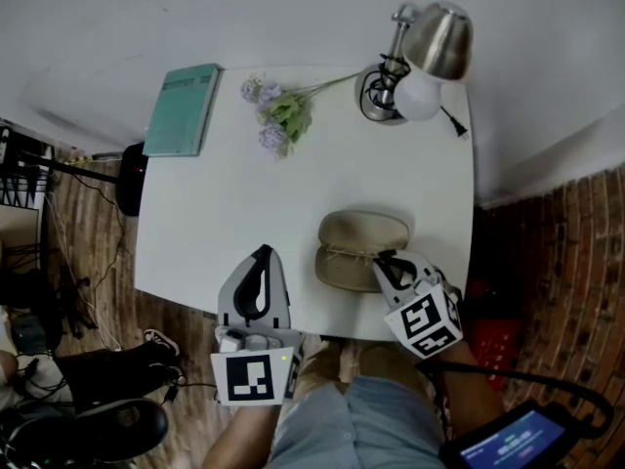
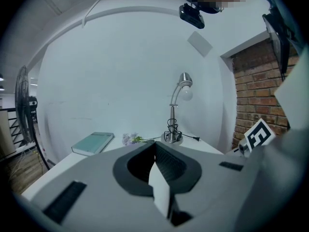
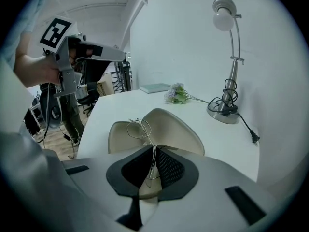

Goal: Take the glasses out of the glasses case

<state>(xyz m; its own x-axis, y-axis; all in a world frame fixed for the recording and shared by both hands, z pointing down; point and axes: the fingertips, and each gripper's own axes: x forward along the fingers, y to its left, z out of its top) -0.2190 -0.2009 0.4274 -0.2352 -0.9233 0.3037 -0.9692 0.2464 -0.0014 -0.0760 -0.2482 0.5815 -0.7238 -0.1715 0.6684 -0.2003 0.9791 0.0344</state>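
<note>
The beige glasses case point(image 1: 357, 233) lies open near the table's point(image 1: 244, 203) front edge, lid up; the right gripper view shows it as the case point(image 3: 171, 124). Thin wire-frame glasses point(image 3: 138, 128) stand up over the case, one part pinched between the jaws of my right gripper point(image 3: 152, 164). In the head view that right gripper point(image 1: 383, 260) sits at the case's front right corner, shut on the glasses. My left gripper point(image 1: 262, 255) hovers over the table's front edge to the left of the case, jaws together with nothing in them; the left gripper view shows the same gripper point(image 2: 157, 164).
A metal desk lamp point(image 1: 428, 52) with a black cord stands at the back right. A teal book point(image 1: 183, 108) lies at the back left, a sprig of purple flowers point(image 1: 278, 115) beside it. A brick wall point(image 1: 566, 262) runs along the right. A tablet point(image 1: 513, 438) hangs low right.
</note>
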